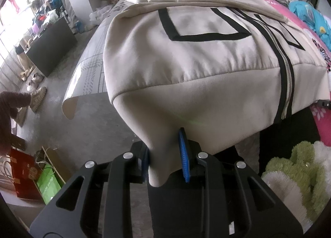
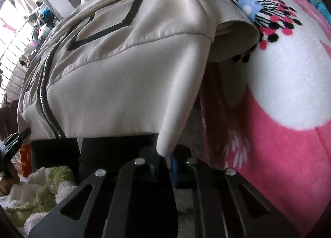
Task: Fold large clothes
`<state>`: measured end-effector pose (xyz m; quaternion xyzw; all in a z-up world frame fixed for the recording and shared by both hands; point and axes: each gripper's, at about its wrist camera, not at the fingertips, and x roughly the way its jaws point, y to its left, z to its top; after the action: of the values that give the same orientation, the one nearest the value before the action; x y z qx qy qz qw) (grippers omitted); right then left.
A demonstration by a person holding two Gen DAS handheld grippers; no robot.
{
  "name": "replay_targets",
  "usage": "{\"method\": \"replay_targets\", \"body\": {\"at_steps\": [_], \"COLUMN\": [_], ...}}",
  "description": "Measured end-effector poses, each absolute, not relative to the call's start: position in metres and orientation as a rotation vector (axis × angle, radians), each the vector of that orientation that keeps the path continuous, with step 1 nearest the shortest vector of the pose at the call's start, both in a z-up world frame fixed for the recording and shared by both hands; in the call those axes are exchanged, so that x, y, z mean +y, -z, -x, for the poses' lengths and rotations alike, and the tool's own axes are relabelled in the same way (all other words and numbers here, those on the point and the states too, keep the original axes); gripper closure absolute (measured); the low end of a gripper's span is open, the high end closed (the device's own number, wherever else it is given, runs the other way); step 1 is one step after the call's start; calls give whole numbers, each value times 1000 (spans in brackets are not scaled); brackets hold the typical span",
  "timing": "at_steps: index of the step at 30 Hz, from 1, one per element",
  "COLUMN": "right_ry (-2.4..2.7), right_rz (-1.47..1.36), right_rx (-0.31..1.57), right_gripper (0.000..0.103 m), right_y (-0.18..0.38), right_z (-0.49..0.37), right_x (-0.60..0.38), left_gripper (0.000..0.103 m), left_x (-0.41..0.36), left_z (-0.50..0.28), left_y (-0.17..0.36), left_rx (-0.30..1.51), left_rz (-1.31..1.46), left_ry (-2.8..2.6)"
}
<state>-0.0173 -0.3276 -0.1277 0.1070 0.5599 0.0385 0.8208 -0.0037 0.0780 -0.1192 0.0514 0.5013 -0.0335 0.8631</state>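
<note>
A pink blanket [image 2: 279, 134] with a white patch and a flower print covered the bed, and a cream zip-up jacket [image 1: 186, 52] with black stripes lay spread front-up across it, hem hanging over the near edge and one sleeve folded across the chest. The left gripper [image 1: 165, 155] was clamped on a bunched fold at the hem's left corner; the right gripper [image 2: 167, 155] was pinched tight on the hem's right corner. A green-and-white plush toy [image 1: 300, 171] sat below the hem.
</note>
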Motion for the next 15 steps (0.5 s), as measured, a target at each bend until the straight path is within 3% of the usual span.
{"method": "replay_targets", "body": {"at_steps": [4,8,15], "right_ry": [-94,-121,-190], "right_rz": [-221,-246,-326], "right_rx": [1169,1139,1034], "right_gripper": [98,99,99], "right_y": [118,103,59], "right_z": [23,34,44], "right_x": [-328,-332,-334], "left_gripper": [82,95,97], "left_x": [76,77,90], "left_z": [8,16,19], "left_y": [114,96,51], "left_rx": [1049,1020,930], "left_rz": [-119,-80,142], "left_ry": [85,138,297]}}
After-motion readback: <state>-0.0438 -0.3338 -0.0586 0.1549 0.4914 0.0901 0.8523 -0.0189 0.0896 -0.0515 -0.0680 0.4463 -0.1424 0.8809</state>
